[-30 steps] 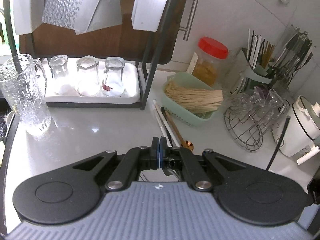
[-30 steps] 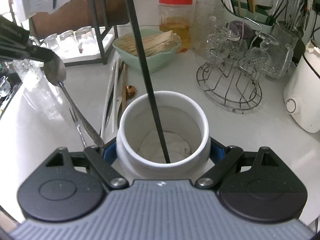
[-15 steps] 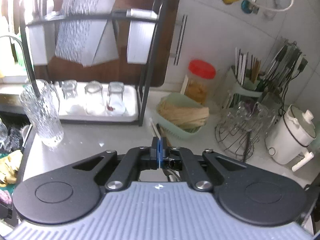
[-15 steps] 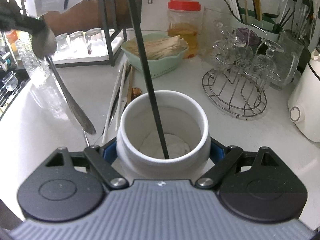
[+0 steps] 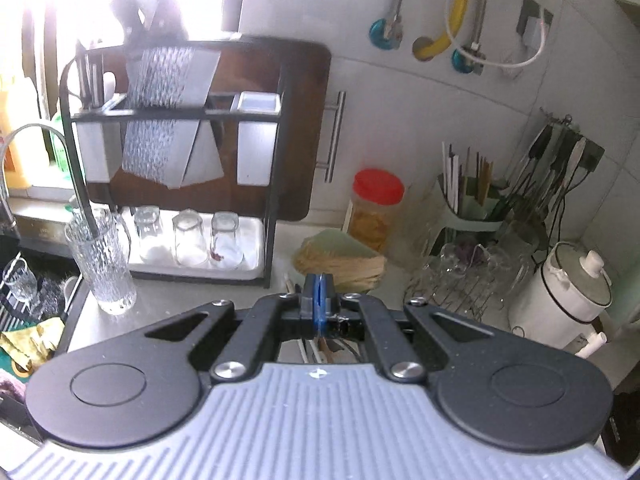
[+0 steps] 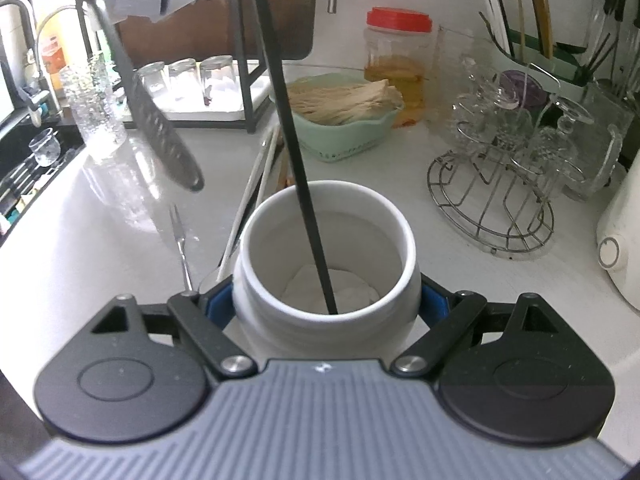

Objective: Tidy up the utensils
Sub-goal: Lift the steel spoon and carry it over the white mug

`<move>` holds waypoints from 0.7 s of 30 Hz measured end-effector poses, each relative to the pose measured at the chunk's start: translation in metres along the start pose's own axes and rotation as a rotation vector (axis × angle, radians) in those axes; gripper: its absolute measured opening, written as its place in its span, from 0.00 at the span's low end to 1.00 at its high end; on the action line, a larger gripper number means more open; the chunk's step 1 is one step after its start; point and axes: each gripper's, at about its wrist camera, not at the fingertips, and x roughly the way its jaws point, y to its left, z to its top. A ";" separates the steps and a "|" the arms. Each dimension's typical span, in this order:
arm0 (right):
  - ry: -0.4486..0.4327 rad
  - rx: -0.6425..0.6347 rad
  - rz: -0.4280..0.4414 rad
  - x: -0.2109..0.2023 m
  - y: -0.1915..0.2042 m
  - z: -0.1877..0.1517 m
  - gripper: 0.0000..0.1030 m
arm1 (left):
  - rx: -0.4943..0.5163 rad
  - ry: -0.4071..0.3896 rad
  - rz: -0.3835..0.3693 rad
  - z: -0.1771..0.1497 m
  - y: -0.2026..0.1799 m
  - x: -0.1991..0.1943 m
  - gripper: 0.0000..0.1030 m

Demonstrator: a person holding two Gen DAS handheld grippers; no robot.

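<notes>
My right gripper point(image 6: 326, 302) is shut on a white ceramic jar point(image 6: 404, 240), its blue pads pressing both sides. A black chopstick point(image 6: 292, 136) stands tilted inside the jar. A metal spoon point(image 6: 160, 132) hangs blurred in the air to the jar's upper left, handle end down, its bowl at the top edge of the right wrist view. My left gripper point(image 5: 317, 284) is shut, high above the counter, and holds that spoon, which is hidden below its jaws in the left wrist view. White chopsticks point(image 6: 256, 184) and a small fork point(image 6: 180, 240) lie on the counter left of the jar.
Behind the jar sit a green basket of wooden sticks point(image 6: 340, 136), a red-lidded jar point(image 6: 398, 52) and a wire rack of glasses point(image 6: 492, 200). A glass pitcher point(image 6: 96, 108) and black shelf with upturned glasses point(image 6: 200, 80) stand left. A white kettle point(image 6: 620, 240) is at the right.
My left gripper has risen with the spoon, whose handle end left the counter and now hangs higher. The right gripper and the jar have stayed in place.
</notes>
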 end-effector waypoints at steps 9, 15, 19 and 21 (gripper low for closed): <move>-0.025 -0.017 0.024 0.001 0.001 -0.001 0.88 | 0.082 -0.048 -0.010 0.009 -0.036 -0.011 0.01; -0.038 -0.032 0.035 0.001 0.000 -0.003 0.88 | 0.206 -0.066 -0.029 0.010 -0.060 -0.008 0.01; -0.040 -0.032 0.047 0.000 -0.002 -0.004 0.88 | 0.285 -0.052 -0.049 0.008 -0.074 0.003 0.01; -0.045 -0.038 0.049 -0.001 -0.002 -0.004 0.88 | 0.321 -0.040 -0.060 0.005 -0.081 0.009 0.01</move>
